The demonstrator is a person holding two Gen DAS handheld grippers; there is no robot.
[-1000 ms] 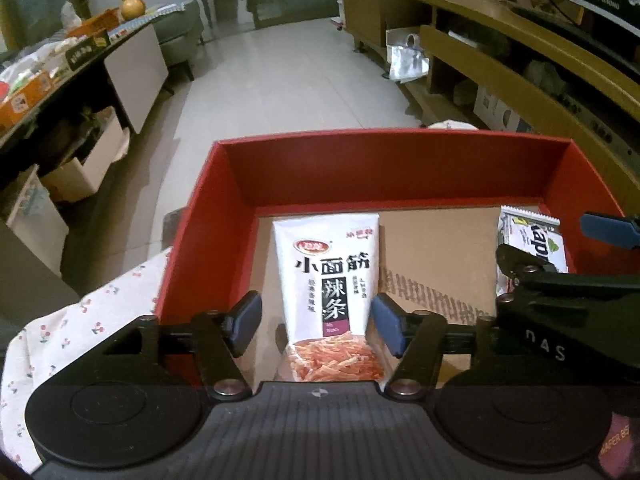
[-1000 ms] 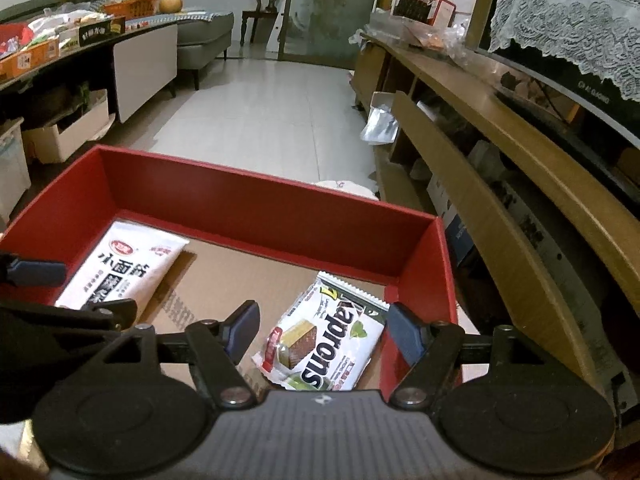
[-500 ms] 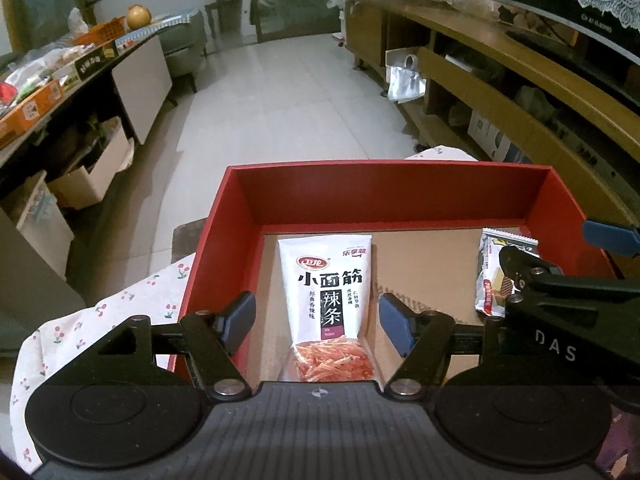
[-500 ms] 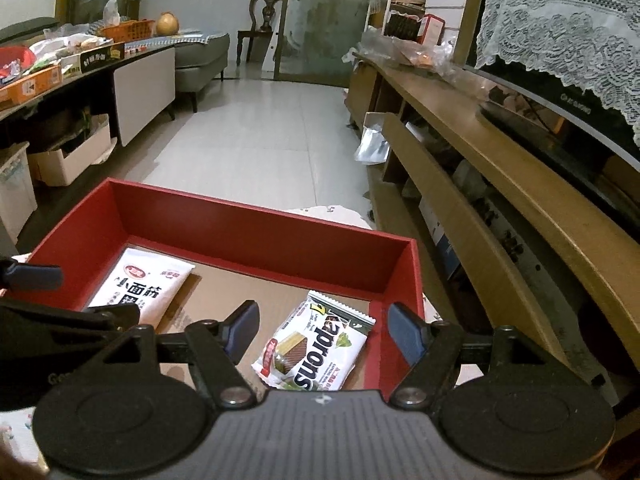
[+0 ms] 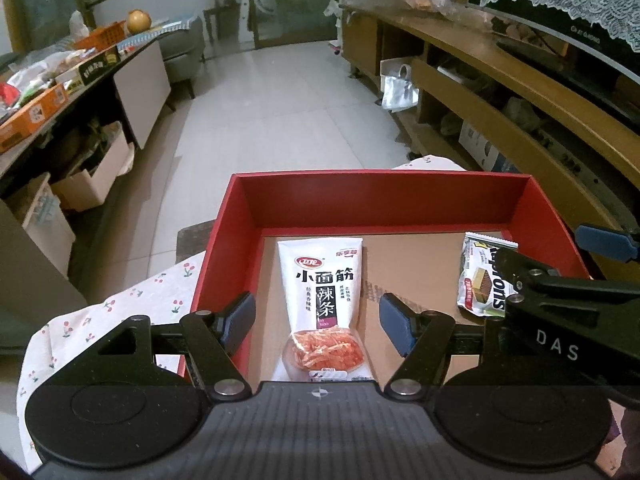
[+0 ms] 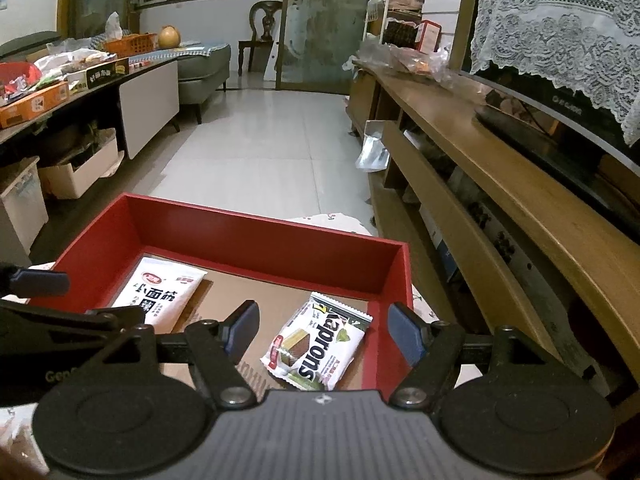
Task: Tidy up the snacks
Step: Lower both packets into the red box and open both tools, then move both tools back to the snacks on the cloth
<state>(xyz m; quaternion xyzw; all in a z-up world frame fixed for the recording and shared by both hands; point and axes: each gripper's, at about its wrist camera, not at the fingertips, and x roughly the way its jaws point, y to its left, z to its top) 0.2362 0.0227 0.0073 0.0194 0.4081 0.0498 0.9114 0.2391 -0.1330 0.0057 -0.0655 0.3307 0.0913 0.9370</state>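
Left wrist view, hidden parts: the left gripper (image 5: 318,322) is covering the near edge of the red box (image 5: 384,196), and the bottom seam of the spicy strip packet (image 5: 322,304) is running under the camera housing. The right gripper (image 5: 560,280) is reaching in from the right and cutting off part of the wafer packet (image 5: 482,276), so its lettering is only partly showing.
Left wrist view, snacks: the spicy strip packet is lying flat on the cardboard floor toward the box's left wall, white with black characters and a window of orange strips. The wafer packet is lying near the right wall.
Left wrist view, fingers: the left jaws are standing apart above the packet, gripping nothing.
Left wrist view, only here: a floral cloth (image 5: 120,320) is showing under the box's left side.
Right wrist view, hidden parts: the left gripper (image 6: 60,312) is crossing the lower left and hiding the lower half of the spicy strip packet (image 6: 160,292).
Right wrist view, snacks: the wafer packet (image 6: 316,348) is lying tilted by the right wall of the red box (image 6: 260,240), its whole face and brand lettering readable.
Right wrist view, fingers: the right gripper (image 6: 320,330) is spread wide, its blue pads clear of the packet.
Right wrist view, only here: the wooden shelf (image 6: 500,200) beside the box is showing at length.
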